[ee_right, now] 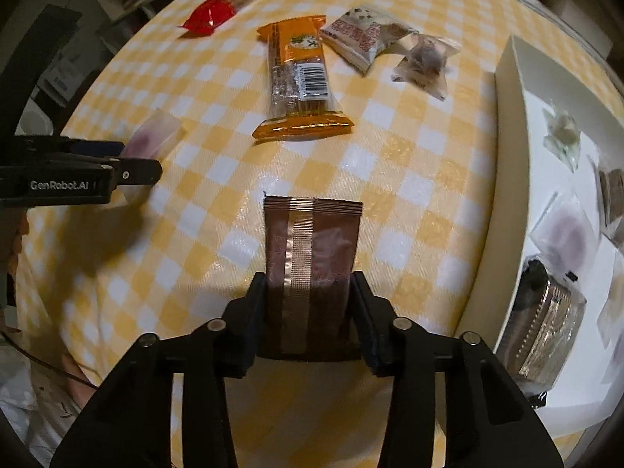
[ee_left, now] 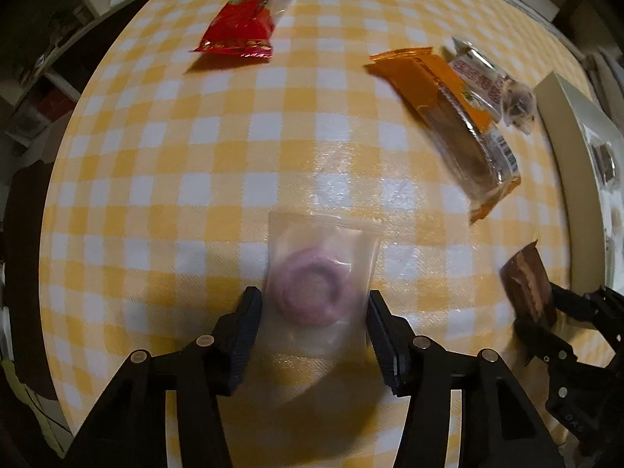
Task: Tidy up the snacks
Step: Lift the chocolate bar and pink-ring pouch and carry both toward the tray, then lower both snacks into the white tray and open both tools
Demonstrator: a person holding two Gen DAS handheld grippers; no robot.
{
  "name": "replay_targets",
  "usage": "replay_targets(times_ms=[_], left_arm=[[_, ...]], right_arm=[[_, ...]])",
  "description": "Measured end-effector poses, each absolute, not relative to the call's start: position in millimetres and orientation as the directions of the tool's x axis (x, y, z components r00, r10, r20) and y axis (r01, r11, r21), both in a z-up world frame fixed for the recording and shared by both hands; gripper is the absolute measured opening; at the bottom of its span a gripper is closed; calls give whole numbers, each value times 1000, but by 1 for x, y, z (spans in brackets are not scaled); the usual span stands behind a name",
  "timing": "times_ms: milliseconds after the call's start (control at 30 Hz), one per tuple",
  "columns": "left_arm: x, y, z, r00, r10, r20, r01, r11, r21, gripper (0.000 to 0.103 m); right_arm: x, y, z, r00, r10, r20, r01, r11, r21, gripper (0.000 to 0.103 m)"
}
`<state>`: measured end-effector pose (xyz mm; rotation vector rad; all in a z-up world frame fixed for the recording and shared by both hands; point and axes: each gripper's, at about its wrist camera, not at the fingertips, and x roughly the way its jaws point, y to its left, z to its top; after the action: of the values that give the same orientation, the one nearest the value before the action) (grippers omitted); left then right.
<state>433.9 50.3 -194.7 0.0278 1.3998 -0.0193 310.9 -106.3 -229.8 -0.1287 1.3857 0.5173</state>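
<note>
A: Yellow-and-white checked cloth covers the counter [ee_left: 163, 179]. Left gripper [ee_left: 312, 312] points down; its jaws stand partly apart with a clear packet holding a pink ring snack [ee_left: 318, 273] between them, the fingers at the packet's two side edges. Picture is blurred there; looks like a hold.

B: Noted. Right gripper [ee_right: 308, 292]?

A: Jaws partly apart, closed on a brown wrapper [ee_right: 312, 249] with a pale seam strip down its middle. Wrapper sticks out past the fingertips, its far end over the cloth at frame centre.

B: Loose items?

A: Right wrist view: red packet [ee_right: 212, 13] upper left, orange bar with barcode [ee_right: 300, 78] upper centre, white-and-red pouch [ee_right: 360, 39] to its right, just beside a clear pouch with dark contents [ee_right: 423, 60]. All lie on the cloth, well apart from both grippers.

B: Container?

A: White tray [ee_right: 511, 148] along the right edge. Inside: a pale green-white sweet near the top, a clear packet with a purple round piece, brownish pieces at the far right, and a silvery ridged pack at lower right. Other contents too blurred to tell.
</note>
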Motion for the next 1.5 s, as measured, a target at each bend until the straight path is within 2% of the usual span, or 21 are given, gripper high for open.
replay_targets(times_ms=[200,467,833,1500], left_arm=[[430,38,-178,239,-34,-970,60,998,-20,49],[412,43,-134,376,-126,-918,50,992,-116,49],[379,32,-74,512,-198,-835,122,980,-158,49],[369,-75,-31,516,-357,-778,310,925,-219,49]], right_arm=[[309,-121,-220,135,301,-944,-398,889,227,42],[311,-136,-177,272,339,-901,-391,894,219,42],[324,-160,-119,435,336,-835,-334,922,198,42],[312,-267,-71,493,184,-850,-213,973,87,42]])
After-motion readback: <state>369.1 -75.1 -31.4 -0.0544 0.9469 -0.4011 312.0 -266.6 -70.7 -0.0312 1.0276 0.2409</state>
